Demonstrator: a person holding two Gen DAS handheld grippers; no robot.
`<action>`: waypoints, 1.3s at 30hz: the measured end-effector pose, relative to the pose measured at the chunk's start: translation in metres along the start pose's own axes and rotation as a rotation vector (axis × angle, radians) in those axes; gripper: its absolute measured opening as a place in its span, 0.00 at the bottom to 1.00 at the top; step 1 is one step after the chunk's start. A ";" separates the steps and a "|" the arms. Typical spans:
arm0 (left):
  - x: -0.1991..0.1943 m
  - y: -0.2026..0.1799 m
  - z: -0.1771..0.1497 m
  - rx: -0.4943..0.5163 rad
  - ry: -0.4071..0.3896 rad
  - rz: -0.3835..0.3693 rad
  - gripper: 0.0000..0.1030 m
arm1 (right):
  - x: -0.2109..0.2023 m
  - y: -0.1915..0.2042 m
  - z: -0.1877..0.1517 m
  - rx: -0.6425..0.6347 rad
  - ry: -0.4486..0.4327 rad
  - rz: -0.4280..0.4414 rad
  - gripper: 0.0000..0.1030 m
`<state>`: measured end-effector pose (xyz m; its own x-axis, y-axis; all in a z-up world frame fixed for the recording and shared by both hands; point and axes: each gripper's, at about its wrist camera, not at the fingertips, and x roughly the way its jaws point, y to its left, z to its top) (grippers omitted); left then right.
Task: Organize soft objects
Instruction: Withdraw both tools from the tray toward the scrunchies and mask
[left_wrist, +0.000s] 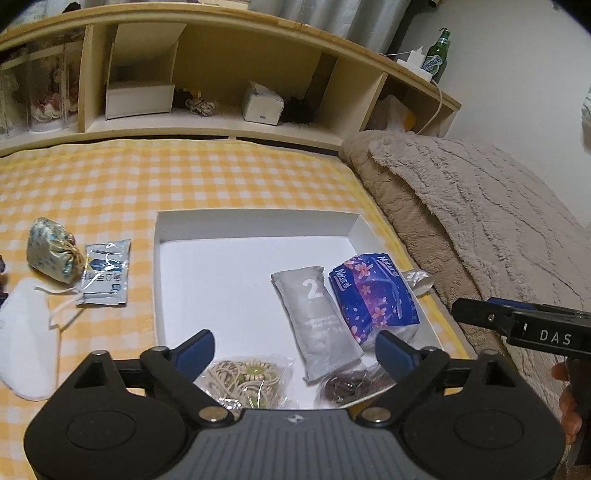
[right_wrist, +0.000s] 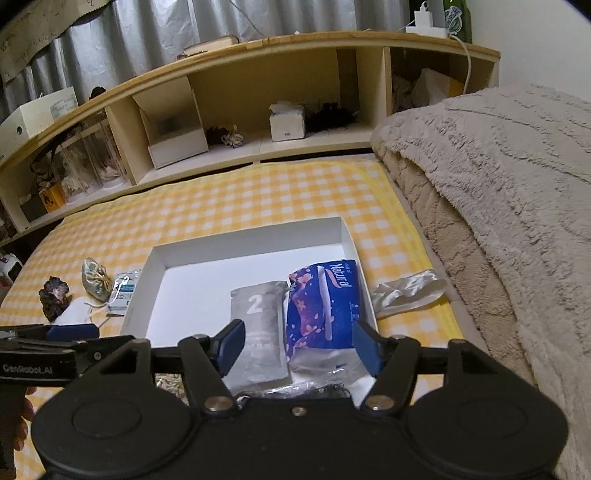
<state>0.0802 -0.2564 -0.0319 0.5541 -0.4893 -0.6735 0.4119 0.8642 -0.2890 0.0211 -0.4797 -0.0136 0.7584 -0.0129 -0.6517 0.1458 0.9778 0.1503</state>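
Yellow-and-white checked bedding (left_wrist: 184, 184) covers the bed, with a wooden headboard shelf (left_wrist: 221, 44) of open cubbies behind it and grey curtains (right_wrist: 147, 40) beyond. Working left to right across the sheet: a white face mask (left_wrist: 26, 332) lies at the far left edge, a small floral drawstring pouch (left_wrist: 51, 249) sits just beyond it, and a clear blue-printed sachet (left_wrist: 105, 271) rests touching the pouch's cord; in the right wrist view a dark crumpled item (right_wrist: 54, 297) also shows left of the pouch, too blurred to name. Next comes the shallow white box (left_wrist: 258, 219), open-topped and flat on the bedding. Inside it, from left, are a clear bag of beige cord (left_wrist: 243, 376) at the near wall, a grey pouch marked 2 (left_wrist: 319, 317) lying lengthwise in the middle, a clear bag with something dark (left_wrist: 347, 384) at its near end, and a blue floral tissue pack (left_wrist: 373, 295) pressed against the box's right wall and overlapping the grey pouch's edge. Just outside that wall a crinkled silvery wrapper (right_wrist: 406, 291) lies on the sheet. Farther right a beige fleece blanket (left_wrist: 480, 206) is heaped along the bed's edge, and a green bottle (left_wrist: 439, 51) stands on the shelf top beside a white charger (left_wrist: 415, 61). The left gripper (left_wrist: 295, 350) hangs over the near end of the box with its fingers spread wide and nothing between them; the right gripper (right_wrist: 299, 347) hovers above the grey pouch and tissue pack, likewise wide apart and empty.
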 end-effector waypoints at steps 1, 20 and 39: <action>-0.003 0.001 -0.001 0.003 -0.001 0.000 1.00 | -0.003 0.001 -0.001 0.000 -0.004 -0.003 0.72; -0.058 0.019 -0.012 0.067 -0.081 0.009 1.00 | -0.047 0.036 -0.021 -0.071 -0.079 -0.077 1.00; -0.092 0.093 -0.002 0.040 -0.137 0.117 1.00 | -0.022 0.087 -0.001 -0.102 -0.093 -0.072 1.00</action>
<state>0.0661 -0.1305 0.0015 0.6924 -0.3990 -0.6011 0.3654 0.9123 -0.1847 0.0161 -0.3941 0.0129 0.8046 -0.0985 -0.5856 0.1402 0.9898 0.0261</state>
